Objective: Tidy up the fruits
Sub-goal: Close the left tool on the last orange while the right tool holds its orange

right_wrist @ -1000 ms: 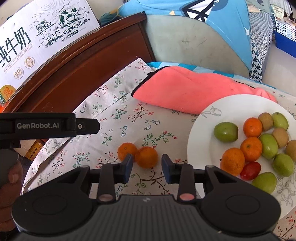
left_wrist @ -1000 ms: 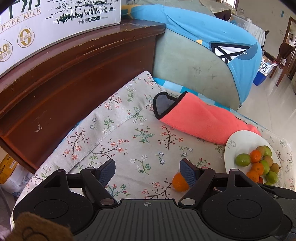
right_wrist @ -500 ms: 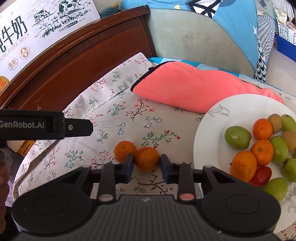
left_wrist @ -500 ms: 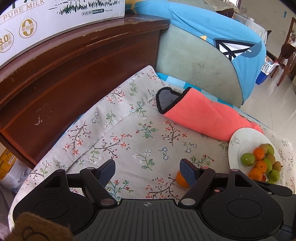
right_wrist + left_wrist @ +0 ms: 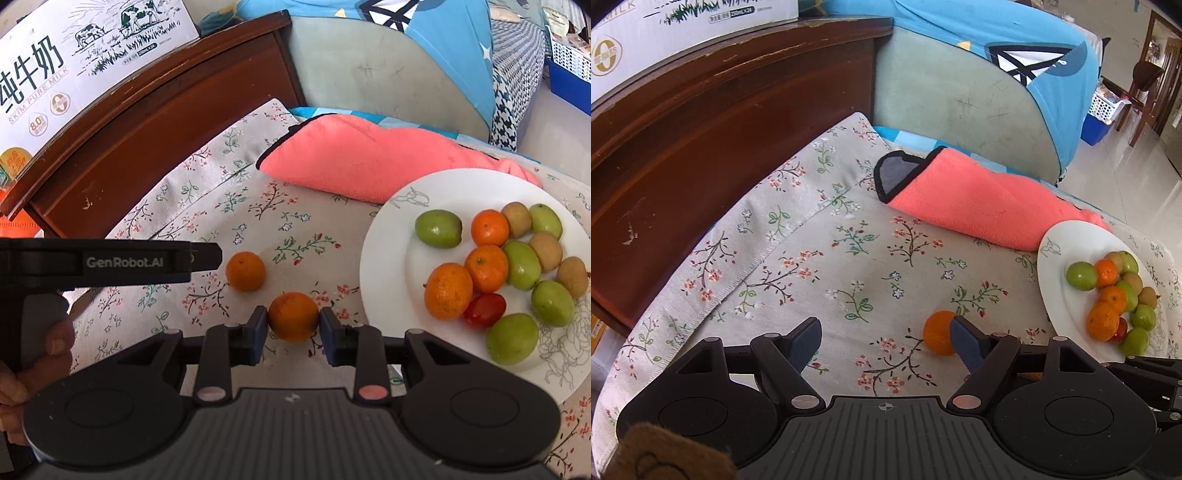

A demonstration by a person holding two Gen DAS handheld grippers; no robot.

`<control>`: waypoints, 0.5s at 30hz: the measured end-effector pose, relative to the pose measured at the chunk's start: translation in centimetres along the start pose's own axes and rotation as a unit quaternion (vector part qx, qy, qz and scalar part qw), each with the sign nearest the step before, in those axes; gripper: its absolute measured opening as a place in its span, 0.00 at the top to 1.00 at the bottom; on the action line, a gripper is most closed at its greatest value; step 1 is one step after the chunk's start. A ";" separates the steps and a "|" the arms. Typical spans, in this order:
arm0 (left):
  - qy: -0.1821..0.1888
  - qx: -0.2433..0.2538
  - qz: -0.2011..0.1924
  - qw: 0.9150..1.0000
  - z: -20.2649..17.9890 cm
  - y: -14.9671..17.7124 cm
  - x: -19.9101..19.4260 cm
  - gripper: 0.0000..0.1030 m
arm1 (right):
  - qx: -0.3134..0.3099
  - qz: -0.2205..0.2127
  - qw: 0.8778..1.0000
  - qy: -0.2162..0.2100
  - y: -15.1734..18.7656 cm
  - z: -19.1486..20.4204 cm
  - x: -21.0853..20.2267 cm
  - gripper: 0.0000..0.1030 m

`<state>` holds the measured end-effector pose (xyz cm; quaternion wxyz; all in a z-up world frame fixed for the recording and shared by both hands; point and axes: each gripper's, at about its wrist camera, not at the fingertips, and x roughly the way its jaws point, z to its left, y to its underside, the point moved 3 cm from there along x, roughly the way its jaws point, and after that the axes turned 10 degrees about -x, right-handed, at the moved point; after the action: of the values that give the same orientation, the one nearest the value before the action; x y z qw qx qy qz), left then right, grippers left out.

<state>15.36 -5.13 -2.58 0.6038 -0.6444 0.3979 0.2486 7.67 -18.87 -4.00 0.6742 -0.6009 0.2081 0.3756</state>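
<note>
In the right wrist view my right gripper point(image 5: 293, 328) is shut on an orange point(image 5: 293, 315), both pads pressing its sides just above the floral cloth. A second orange point(image 5: 245, 271) lies loose up and to the left, apart from the held one. To the right a white plate point(image 5: 391, 236) holds several oranges, green fruits, brown fruits and one red tomato. My left gripper point(image 5: 884, 326) stands open over the cloth with nothing between its fingers. The loose orange point(image 5: 936, 334) is partly hidden behind its right finger. The plate point(image 5: 1067, 240) sits at the right in this view.
A folded pink towel point(image 5: 369, 155) lies behind the plate. A dark wooden board point(image 5: 701, 147) with a milk carton box point(image 5: 74, 62) on top bounds the left side. A grey-green cushion under a blue cover point(image 5: 960, 92) stands at the back. A hand point(image 5: 33, 354) holds the left gripper.
My right gripper has closed onto the nearer orange, which now sits apart from the other one. The left gripper has sunk a little toward the cloth, still open.
</note>
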 end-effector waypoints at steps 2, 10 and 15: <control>0.002 0.006 0.002 1.000 -0.3 0.2 0.4 0.26 | 0.003 0.003 1.000 -0.001 0.3 -0.1 -0.3 0.70; 0.014 0.026 -0.010 1.000 -1.4 1.1 1.2 0.28 | 0.014 0.007 1.000 0.001 0.9 -0.7 -1.1 0.70; 0.023 0.032 -0.011 0.999 -1.9 1.3 1.6 0.31 | 0.016 0.007 1.000 0.001 0.8 -0.7 -1.3 0.70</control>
<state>14.84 -7.24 -4.33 0.6179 -0.6345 0.4120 0.2139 6.36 -19.88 -3.74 0.6809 -0.5890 0.2184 0.3764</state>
